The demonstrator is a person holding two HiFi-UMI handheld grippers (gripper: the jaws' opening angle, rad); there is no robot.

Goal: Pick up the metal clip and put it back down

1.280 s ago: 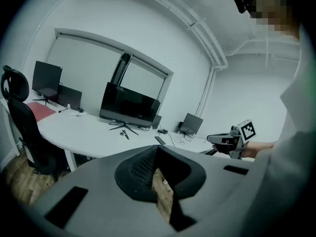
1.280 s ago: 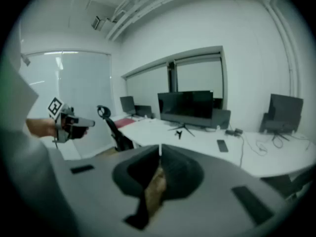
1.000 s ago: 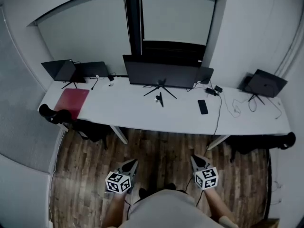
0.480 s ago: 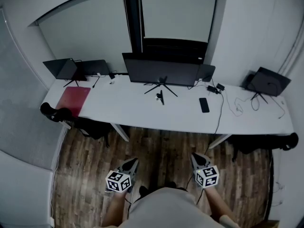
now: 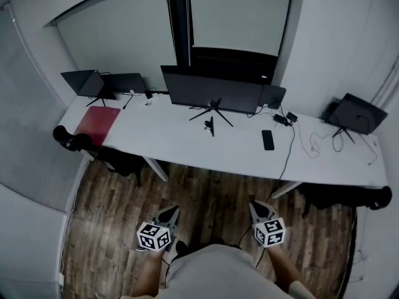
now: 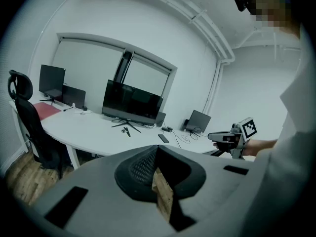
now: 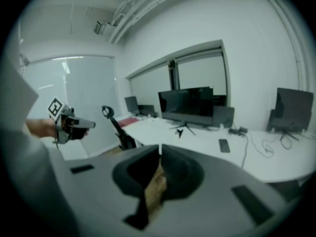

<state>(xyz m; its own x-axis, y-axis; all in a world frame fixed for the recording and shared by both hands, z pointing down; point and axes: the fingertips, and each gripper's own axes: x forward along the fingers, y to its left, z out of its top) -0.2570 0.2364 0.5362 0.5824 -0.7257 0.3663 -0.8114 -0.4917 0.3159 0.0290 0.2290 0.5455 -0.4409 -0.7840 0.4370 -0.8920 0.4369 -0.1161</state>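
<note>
**Desk:** Where does the metal clip [image 5: 211,127] lie?

**Photographer:** On the white counter [image 5: 168,142], just in front of the monitor [image 5: 215,95], beside the monitor's stand legs. Nothing touches it.

**Desk:** What might go wrong from here?

**Photographer:** The clip is small, dark and close to those thin legs. A claw coming in low could catch the stand or nudge the clip under the monitor rather than straddling it. Both claws would also need to part before reaching it, or they would likely just push it along.

**Desk:** And the hands?

**Photographer:** The person stands over the wood floor, well back from the monitor. The left claw [image 5: 170,213] and right claw [image 5: 258,208] are held low at the waist, side by side, aimed forward and slightly down. Each is closed tight on nothing.
</note>
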